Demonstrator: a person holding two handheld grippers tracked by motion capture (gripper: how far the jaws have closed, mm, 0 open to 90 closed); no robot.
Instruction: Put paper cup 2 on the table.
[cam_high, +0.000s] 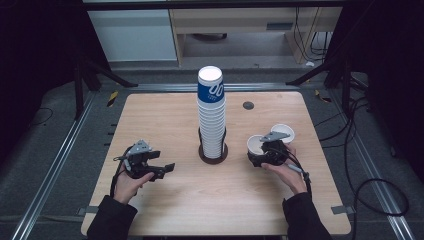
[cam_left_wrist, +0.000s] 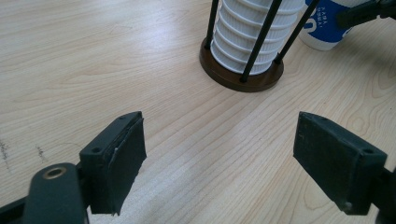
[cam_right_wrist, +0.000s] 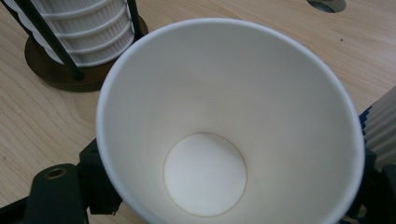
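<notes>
Surface: pale wood-grain table (cam_high: 165, 115) with rounded corners, standing on grey floor between dark metal rails; small round dark grommet (cam_high: 248, 105) near the far edge, right of centre.
Cup stack: tall column of nested white ribbed paper cups (cam_high: 211, 115) at table centre, topmost one blue-banded with white lettering, mouth up and white inside.
Holder: round dark brown base (cam_high: 213, 153) with thin black upright rods caging the lower cups; base resting flat on the wood.
Left gripper (cam_high: 165, 170): near left, held low by the left hand (cam_high: 127, 186); black padded jaws spread wide with bare table between, pointing right toward the holder, well apart from it.
Right gripper (cam_high: 260, 155): right of the holder, held by the right hand (cam_high: 287, 172); jaws pinching one open paper cup from either side.
Held cup (cam_right_wrist: 224, 130): white, smooth and unmarked inside, rolled rim, flat round bottom, mouth open to the camera; just beside the holder base, on its right.
Second cup (cam_high: 284, 132): white-mouthed, upright on the table just beyond the right gripper, ribbed with blue on its side.
</notes>
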